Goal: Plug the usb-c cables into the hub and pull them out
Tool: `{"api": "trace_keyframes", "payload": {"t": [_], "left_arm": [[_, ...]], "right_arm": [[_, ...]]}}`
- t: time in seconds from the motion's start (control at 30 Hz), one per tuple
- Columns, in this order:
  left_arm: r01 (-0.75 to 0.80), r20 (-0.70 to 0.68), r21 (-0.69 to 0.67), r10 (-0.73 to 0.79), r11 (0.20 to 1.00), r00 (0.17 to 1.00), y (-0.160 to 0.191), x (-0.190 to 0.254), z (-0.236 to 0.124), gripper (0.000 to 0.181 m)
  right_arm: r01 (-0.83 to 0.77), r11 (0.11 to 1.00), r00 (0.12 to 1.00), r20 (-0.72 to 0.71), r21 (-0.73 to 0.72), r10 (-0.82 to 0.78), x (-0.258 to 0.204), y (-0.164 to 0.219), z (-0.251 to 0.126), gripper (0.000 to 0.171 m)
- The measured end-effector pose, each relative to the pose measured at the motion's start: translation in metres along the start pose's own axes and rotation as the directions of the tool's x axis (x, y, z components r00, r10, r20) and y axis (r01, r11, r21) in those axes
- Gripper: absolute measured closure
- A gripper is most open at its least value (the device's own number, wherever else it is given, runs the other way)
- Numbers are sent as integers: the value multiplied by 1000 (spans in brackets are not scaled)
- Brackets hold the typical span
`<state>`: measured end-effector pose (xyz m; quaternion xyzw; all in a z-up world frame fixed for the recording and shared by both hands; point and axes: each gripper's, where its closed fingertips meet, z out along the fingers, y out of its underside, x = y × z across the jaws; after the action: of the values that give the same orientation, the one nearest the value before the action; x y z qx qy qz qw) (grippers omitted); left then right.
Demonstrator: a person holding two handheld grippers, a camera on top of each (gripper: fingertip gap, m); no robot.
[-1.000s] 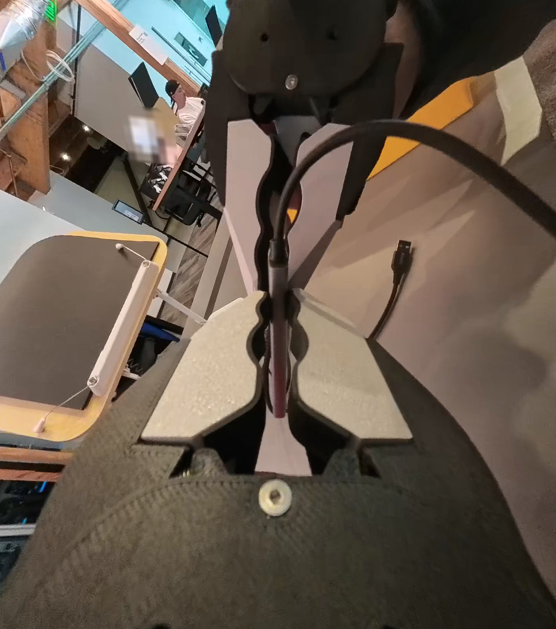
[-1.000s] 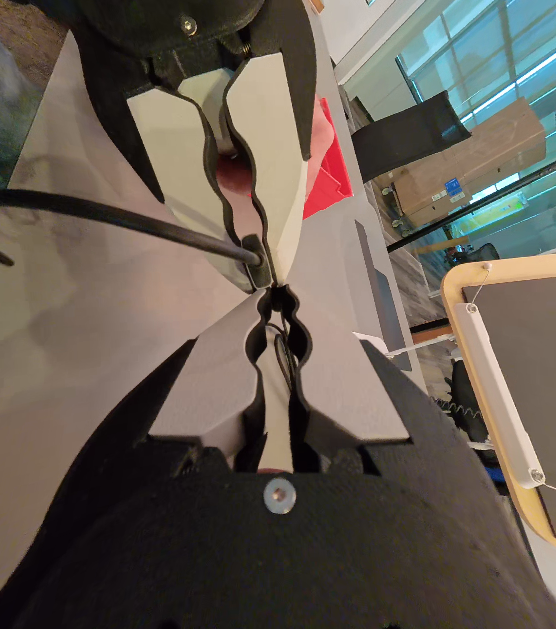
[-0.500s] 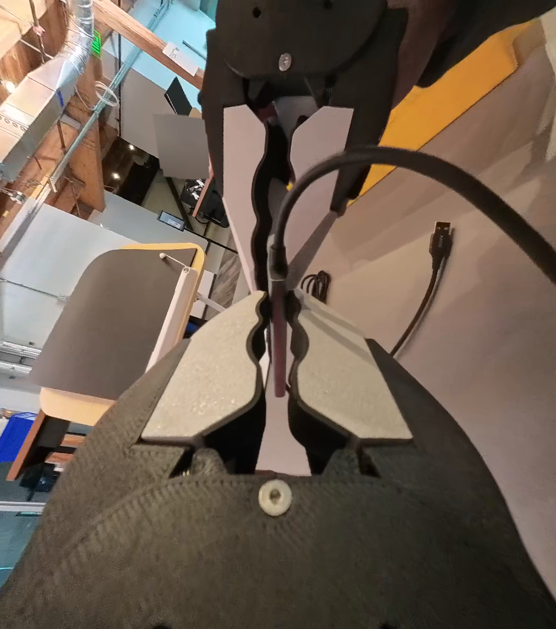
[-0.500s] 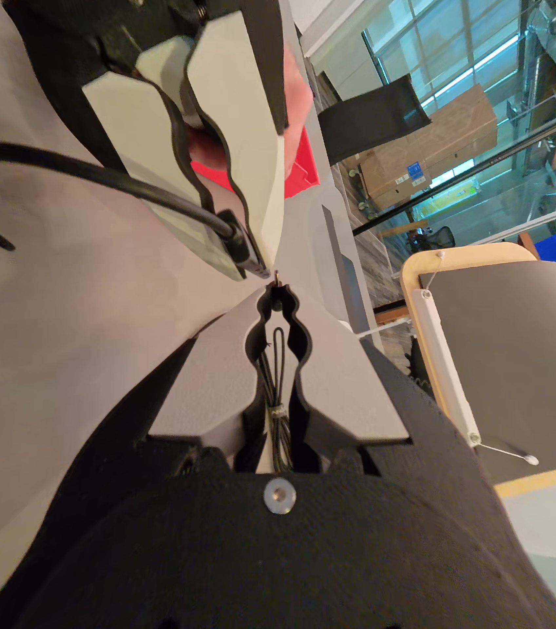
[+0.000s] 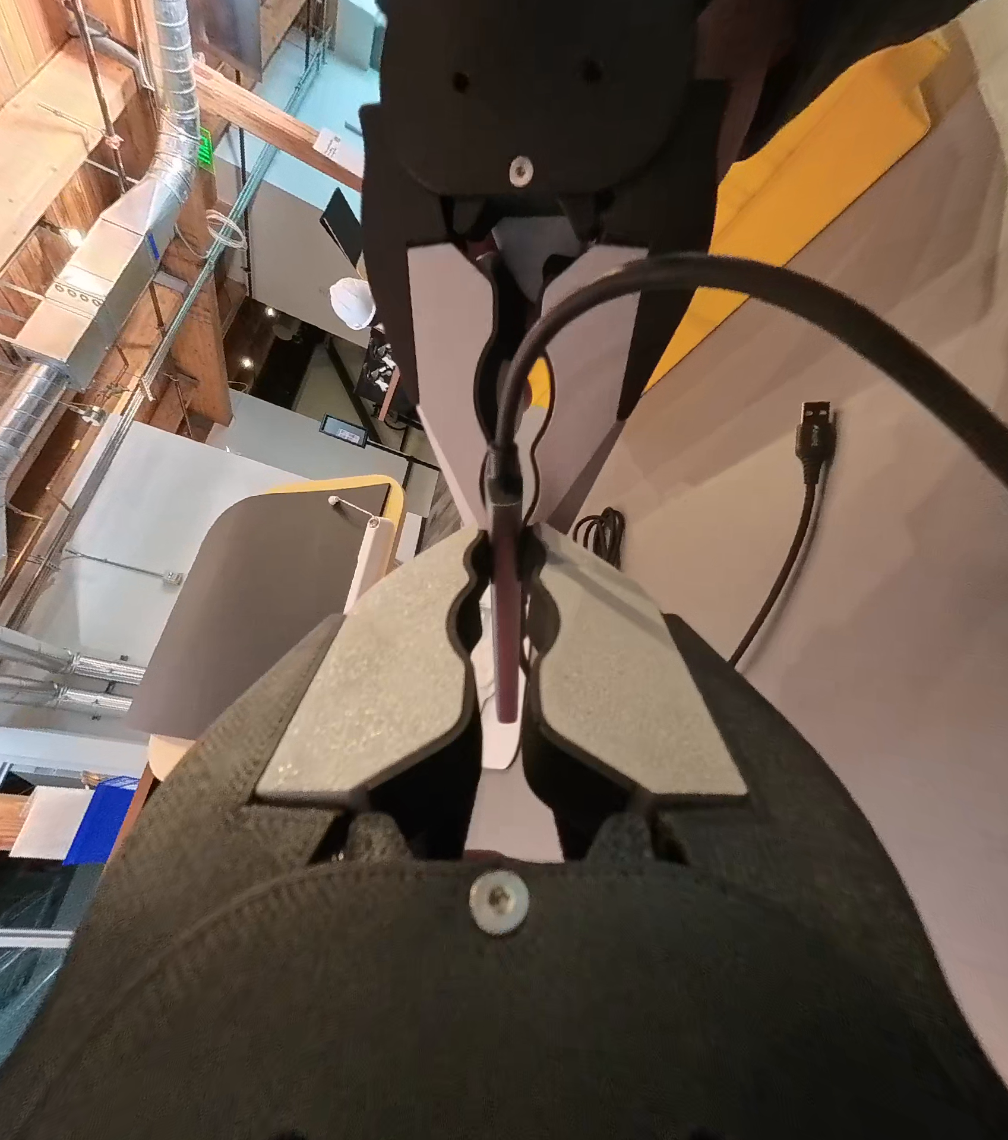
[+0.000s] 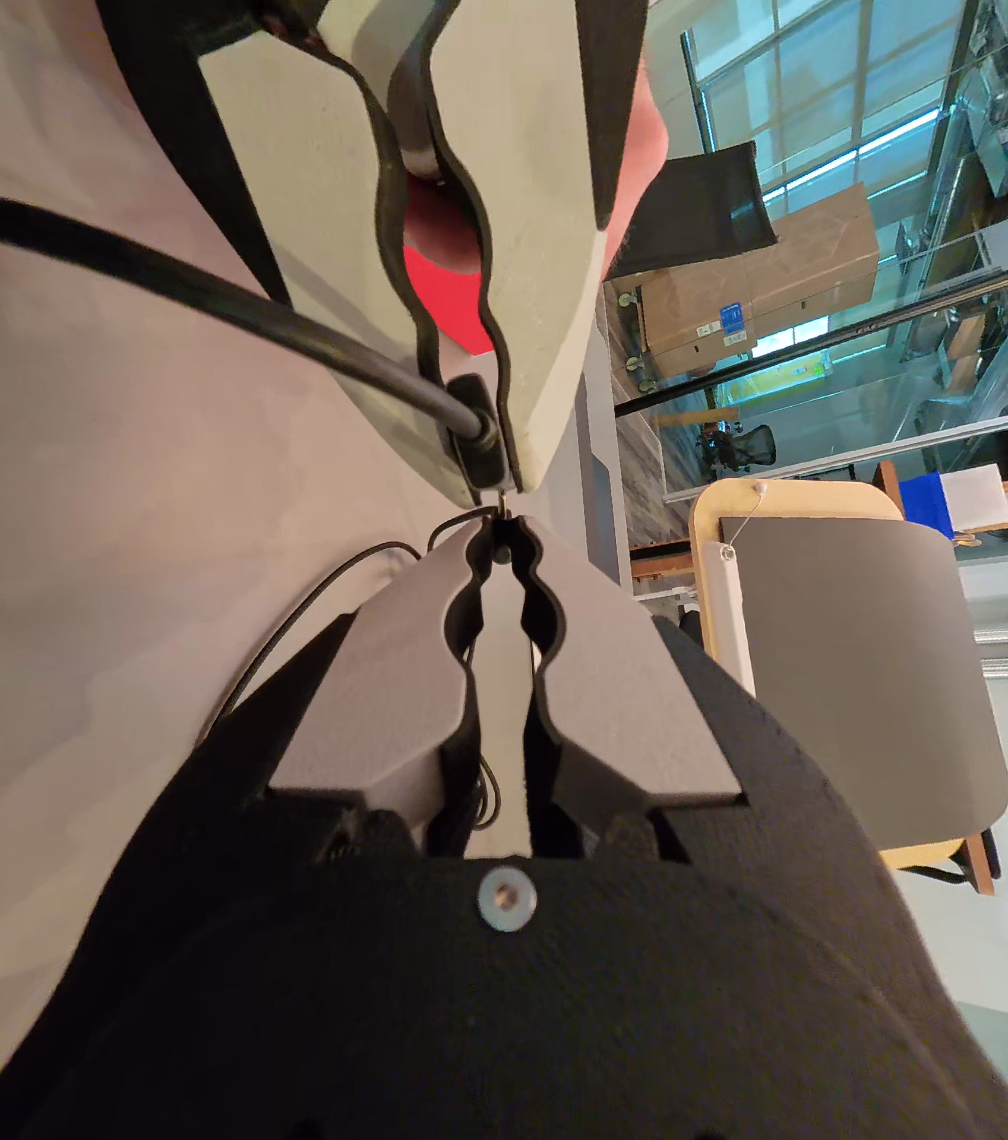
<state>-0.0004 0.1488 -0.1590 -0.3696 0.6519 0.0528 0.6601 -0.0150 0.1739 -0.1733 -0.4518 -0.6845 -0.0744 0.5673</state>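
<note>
You had the left gripper (image 5: 504, 549) clamped on the hub (image 5: 506, 648), held in the air above the bench (image 5: 921, 617). The hub sat edge-on between the pads, its long axis running along the fingers. Its cabled end pointed away from your left hand toward the right gripper (image 6: 504, 530), and the thick black cable (image 5: 797, 296) arched off to the side.

The right gripper was pinched shut on the usb-c plug (image 6: 502, 543), whose metal tip pointed straight at the hub's near end. The tip was touching or just short of it; I could not tell whether it had entered a port.

The risk was misalignment. With both parts hand-held, a slight tilt would probably have jammed the tip against the housing or twisted the plug in its narrow pinch. The stiff cable could also have levered the hub sideways. A spare usb cable (image 5: 817, 444) lay on the bench.
</note>
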Motion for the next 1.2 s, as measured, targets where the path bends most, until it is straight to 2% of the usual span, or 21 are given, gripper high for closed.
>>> {"api": "trace_keyframes", "payload": {"t": [0.27, 1.0, 1.2], "left_arm": [[5, -12, -9, -5, 1000, 1000, 4, 2, 1, 173], [47, -83, -16, -48, 999, 995, 10, 15, 4, 172], [87, -119, -112, -100, 990, 988, 33, 31, 13, 172]], "right_arm": [[34, 999, 999, 9, -9, -34, -3, -2, -3, 168], [-12, 999, 999, 41, 32, 10, -14, 2, 1, 169], [-69, 997, 995, 68, -20, 70, -27, 22, 15, 168]]}}
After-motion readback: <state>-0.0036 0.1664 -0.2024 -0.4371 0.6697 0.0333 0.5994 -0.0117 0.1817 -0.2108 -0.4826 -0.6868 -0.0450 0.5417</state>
